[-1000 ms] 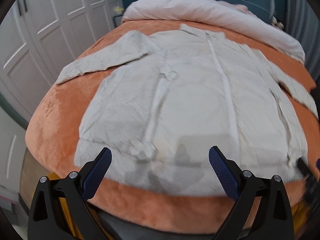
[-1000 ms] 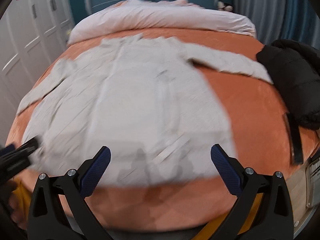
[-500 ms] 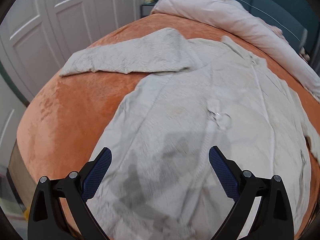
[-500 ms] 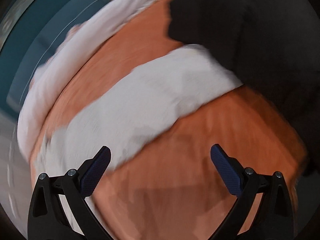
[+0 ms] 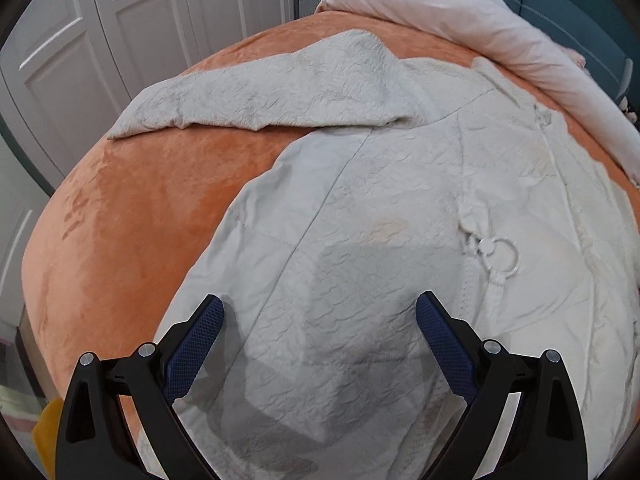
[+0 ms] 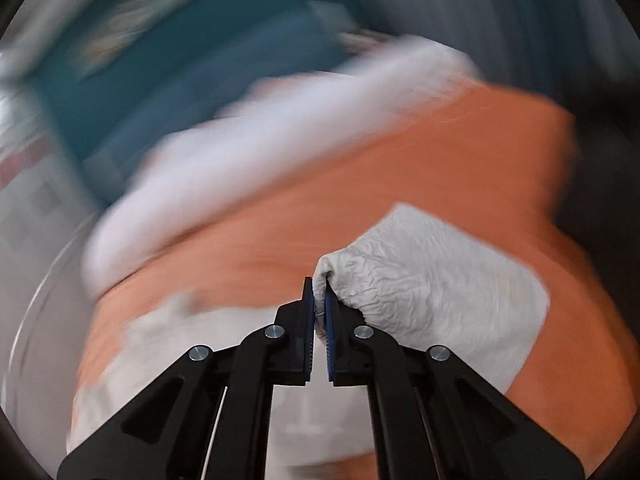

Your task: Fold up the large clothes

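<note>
- The big pale grey puffy coat (image 5: 400, 240) was spread flat on the orange fuzzy bed cover (image 5: 132, 216).
- One sleeve end (image 6: 432, 288) was pinched in the just-closed jaws of the right gripper (image 6: 319, 312), so a sleeve fold seemed started.
- The left gripper (image 5: 320, 320) was held wide over the coat, with nothing in it.
- Next, that sleeve likely needed laying across the coat's middle.
- White closet doors (image 5: 120, 32) and a pale pink rolled quilt (image 5: 480, 28) were seen behind.

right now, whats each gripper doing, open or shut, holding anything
Left gripper: open, empty, above the white jacket.
Right gripper: just closed, pinching the jacket sleeve.
</note>
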Motion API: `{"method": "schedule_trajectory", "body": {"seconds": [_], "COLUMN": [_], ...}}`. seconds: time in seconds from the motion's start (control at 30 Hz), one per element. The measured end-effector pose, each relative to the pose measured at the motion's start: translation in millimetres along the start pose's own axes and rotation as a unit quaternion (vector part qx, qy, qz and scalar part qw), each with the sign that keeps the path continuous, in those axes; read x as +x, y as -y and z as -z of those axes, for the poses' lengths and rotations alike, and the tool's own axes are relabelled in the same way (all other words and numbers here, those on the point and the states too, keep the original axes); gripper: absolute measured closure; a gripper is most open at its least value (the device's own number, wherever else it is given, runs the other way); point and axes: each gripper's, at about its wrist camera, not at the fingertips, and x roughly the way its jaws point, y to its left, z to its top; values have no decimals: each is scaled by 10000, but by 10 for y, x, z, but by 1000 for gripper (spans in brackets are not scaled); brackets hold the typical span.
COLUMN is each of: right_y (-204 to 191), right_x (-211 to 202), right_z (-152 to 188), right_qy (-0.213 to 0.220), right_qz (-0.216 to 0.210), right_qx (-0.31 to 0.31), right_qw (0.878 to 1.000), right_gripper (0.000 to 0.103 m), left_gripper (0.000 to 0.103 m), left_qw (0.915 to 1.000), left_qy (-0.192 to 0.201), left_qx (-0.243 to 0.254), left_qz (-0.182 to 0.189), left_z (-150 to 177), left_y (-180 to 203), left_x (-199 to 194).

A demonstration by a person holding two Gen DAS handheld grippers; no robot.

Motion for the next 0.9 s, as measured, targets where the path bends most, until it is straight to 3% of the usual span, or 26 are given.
{"method": "schedule_trajectory", "body": {"seconds": [0.1,0.17,0.2,0.23,0.3,0.33,0.43,0.5,0.6,0.67,0.77,0.8,0.83,0.87,0.9], "right_y": [-1142,-1847,-2084,-2286,-2582,-2606,-2405,-2069,-1413,-1071,-630,-531,-479,-413,-374], "right_x": [4,141,224,306,389,396,277,181,136,177,274,326,370,461,550], "right_z": [280,726,952,1205,1752,1850,2025,1978,1776,1631,1405,1346,1353,1304,1273], "right_qy": [-186,-681,-945,-1205,-1532,-1583,-1599,-1594,-1614,-1592,-1443,-1408,-1395,-1399,-1435], "right_qz": [-1142,-1832,-2041,-2151,-2125,-2129,-2002,-1712,-1125,-679,-158,-33,35,119,185], "right_qx": [-1076,-1746,-1982,-2217,-2670,-2735,-2626,-2315,-1551,-1167,-641,-493,-411,-294,-219], "right_qw": [9874,9650,9540,9434,9274,9246,9303,9443,9681,9780,9873,9888,9894,9897,9892], "right_gripper": [98,89,66,50,49,49,49,49,49,49,49,49,49,49,49], "left_gripper": [9,9,9,9,9,8,8,8,8,8,10,25,31,44,73], "left_qw": [9996,9987,9982,9973,9953,9939,9887,9843,9794,9761,9693,9695,9717,9732,9742], "left_qy": [79,136,165,203,257,282,304,241,102,19,-448,-562,-635,-582,-520], "left_qx": [-139,-225,-246,-256,-237,-227,-319,-433,-478,-553,-867,-942,-1023,-1025,-966], "left_qz": [224,428,526,651,905,1039,1433,1693,1962,2102,2256,2191,2033,1976,1972], "left_z": [-59,-115,-146,-195,-293,-353,-539,-641,-835,-958,-1122,-1136,-1177,-1209,-1247], "left_y": [23,52,72,100,152,183,274,356,587,741,917,930,972,986,1018], "left_x": [-39,-93,-117,-149,-194,-208,-155,-64,175,372,825,921,1019,1043,1042]}}
